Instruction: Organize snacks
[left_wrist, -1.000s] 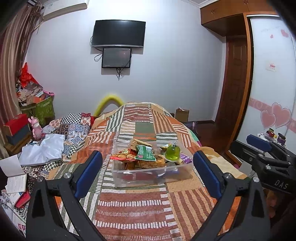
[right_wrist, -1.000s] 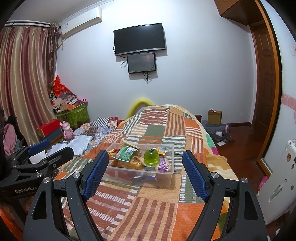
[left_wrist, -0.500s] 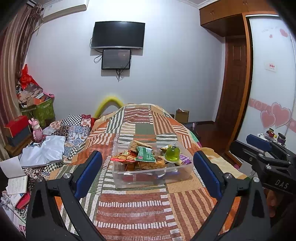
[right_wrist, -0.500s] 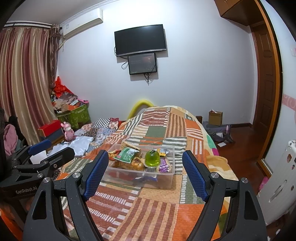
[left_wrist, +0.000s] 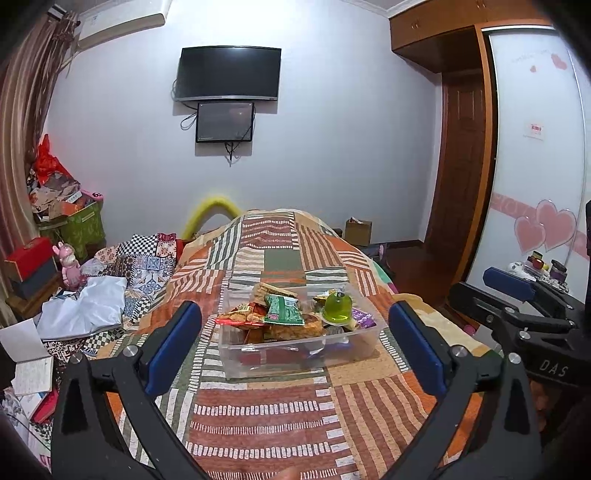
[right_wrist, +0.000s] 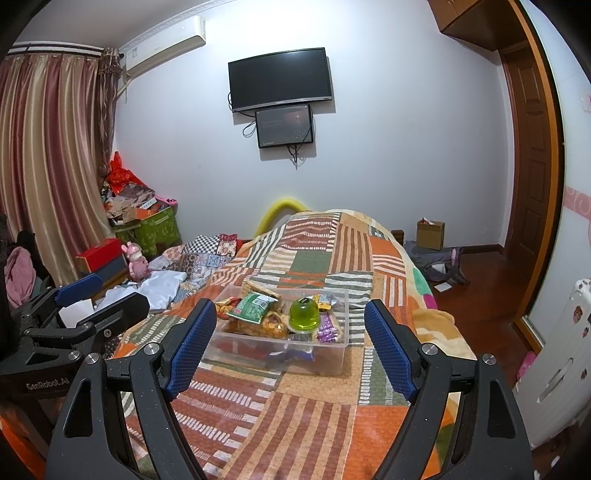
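Note:
A clear plastic box (left_wrist: 236, 354) sits on the patchwork bedspread and is heaped with snacks: a green packet (left_wrist: 282, 309), a green jelly cup (left_wrist: 337, 305), an orange-red packet (left_wrist: 236, 317) and a purple wrapper (left_wrist: 364, 318). The box also shows in the right wrist view (right_wrist: 332, 354), with the jelly cup (right_wrist: 304, 314) and green packet (right_wrist: 251, 305). My left gripper (left_wrist: 295, 347) is open and empty, held back from the box. My right gripper (right_wrist: 291, 347) is open and empty too, likewise short of the box.
The bedspread (left_wrist: 266, 417) covers the bed. Loose clothes and cloths (left_wrist: 85, 310) lie to the left, with boxes and a pink toy (left_wrist: 70, 262) by the curtain. A cardboard box (right_wrist: 430, 234) stands on the wooden floor at the right, near the door.
Both views have drifted slightly; the box of snacks sits a little lower in the frames. Both grippers stay open and empty.

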